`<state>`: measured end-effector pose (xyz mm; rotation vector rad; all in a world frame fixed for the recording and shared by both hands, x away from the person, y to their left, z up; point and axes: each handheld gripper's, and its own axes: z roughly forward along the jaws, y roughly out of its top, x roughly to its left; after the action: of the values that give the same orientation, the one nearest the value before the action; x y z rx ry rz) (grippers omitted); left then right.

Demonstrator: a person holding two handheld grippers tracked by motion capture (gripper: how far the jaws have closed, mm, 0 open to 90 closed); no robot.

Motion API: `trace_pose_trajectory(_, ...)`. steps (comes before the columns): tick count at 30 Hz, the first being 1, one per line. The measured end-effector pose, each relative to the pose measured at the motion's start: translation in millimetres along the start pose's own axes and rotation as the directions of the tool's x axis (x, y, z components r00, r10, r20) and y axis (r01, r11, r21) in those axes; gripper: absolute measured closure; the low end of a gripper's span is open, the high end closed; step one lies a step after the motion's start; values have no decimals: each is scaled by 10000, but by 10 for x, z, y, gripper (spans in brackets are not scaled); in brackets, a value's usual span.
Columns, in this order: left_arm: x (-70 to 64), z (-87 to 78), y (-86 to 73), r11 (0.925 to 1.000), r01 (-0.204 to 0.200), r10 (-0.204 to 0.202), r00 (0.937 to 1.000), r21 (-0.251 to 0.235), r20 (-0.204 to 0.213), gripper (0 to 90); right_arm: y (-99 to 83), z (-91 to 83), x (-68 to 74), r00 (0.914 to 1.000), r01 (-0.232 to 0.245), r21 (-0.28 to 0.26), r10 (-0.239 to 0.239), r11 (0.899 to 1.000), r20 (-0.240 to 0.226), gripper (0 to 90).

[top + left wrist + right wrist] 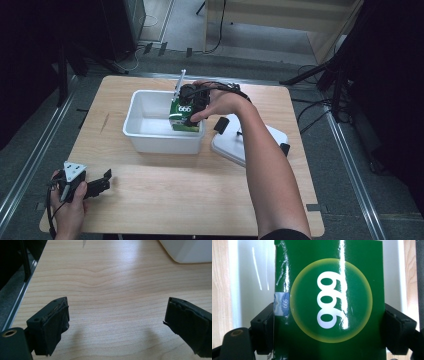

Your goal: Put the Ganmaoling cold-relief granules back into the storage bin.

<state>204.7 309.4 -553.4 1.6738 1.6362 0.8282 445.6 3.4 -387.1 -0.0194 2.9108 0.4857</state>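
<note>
Jaws of the right claw (329,322) pinch the green box (329,300); left claw (117,322) spread wide.

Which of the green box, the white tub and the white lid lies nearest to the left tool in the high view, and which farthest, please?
From the left tool:
1. White tub, up and to the right.
2. Green box, inside the tub's far right end.
3. White lid, flat on the table beyond the tub's right side.

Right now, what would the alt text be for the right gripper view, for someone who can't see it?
A glossy green box with "999" in white on a yellow-ringed circle is clamped between the two black jaws of the right tool, one on each side. Behind it lie the pale inside of a white bin and strips of light wooden table at both edges.
</note>
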Motion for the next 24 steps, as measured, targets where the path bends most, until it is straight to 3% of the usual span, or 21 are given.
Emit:
trace_pose_trajectory(7,-2,-1,-1,10000,17,-17,10000,-8,11,63,-58,156,-15,9999,-107,15,107,9999,-118,164)
trace_pose_trajectory(12,-6,-3,-2,10000,-64,64,9999,-22,90,62,-89,244,-27,9975,-704,31,704,9975,7,161)
trace_pose_trajectory(24,-3,-7,-2,9999,-107,107,9999,-5,124,62,-82,404,-10,9986,-533,341,531,9980,75,153)
